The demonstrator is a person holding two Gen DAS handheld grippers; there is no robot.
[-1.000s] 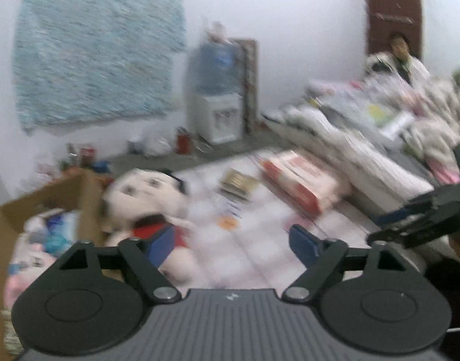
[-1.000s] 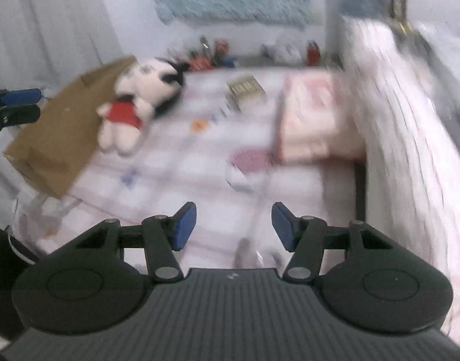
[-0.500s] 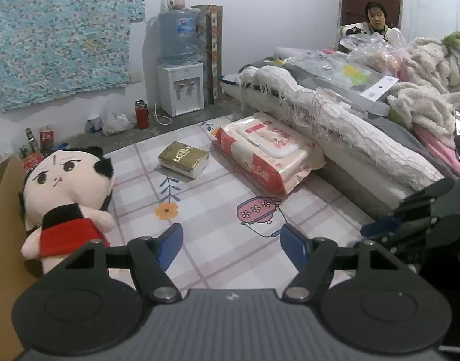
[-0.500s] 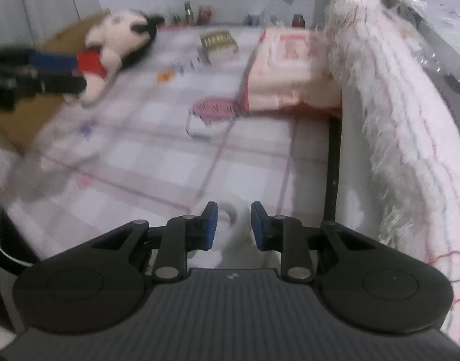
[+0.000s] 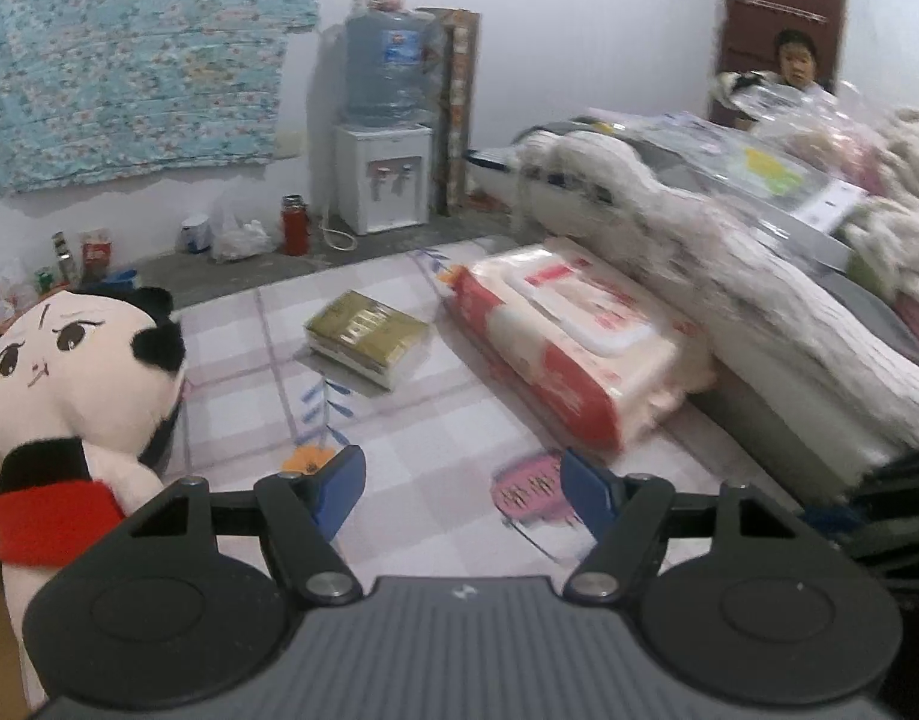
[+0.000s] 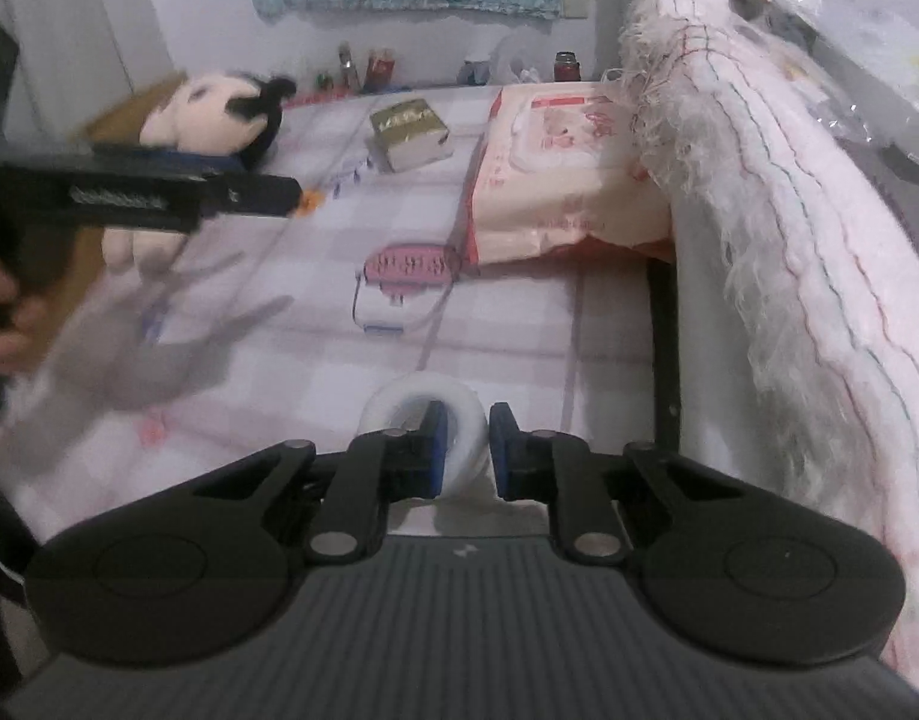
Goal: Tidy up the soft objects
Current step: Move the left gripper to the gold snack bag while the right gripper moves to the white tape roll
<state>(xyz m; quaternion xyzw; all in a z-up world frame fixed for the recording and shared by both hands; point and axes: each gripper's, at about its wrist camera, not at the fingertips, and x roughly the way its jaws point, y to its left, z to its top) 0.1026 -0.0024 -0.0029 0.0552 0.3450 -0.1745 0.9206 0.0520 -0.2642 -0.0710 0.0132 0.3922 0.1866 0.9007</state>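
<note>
On the checked mat (image 6: 519,324), our right gripper (image 6: 464,456) has now clamped a white ring (image 6: 465,420); our left gripper (image 5: 462,489), jaws apart, faces the doll (image 5: 69,384) at nine o'clock.

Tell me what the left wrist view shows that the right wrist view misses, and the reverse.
Only the left wrist view shows the water dispenser and the left tongs open and empty. Only the right wrist view shows the white ring clamped in the right tongs, low over the mat. Both show the plush doll, the olive tissue pack, the red and white wipes pack and the checked mat.
</note>
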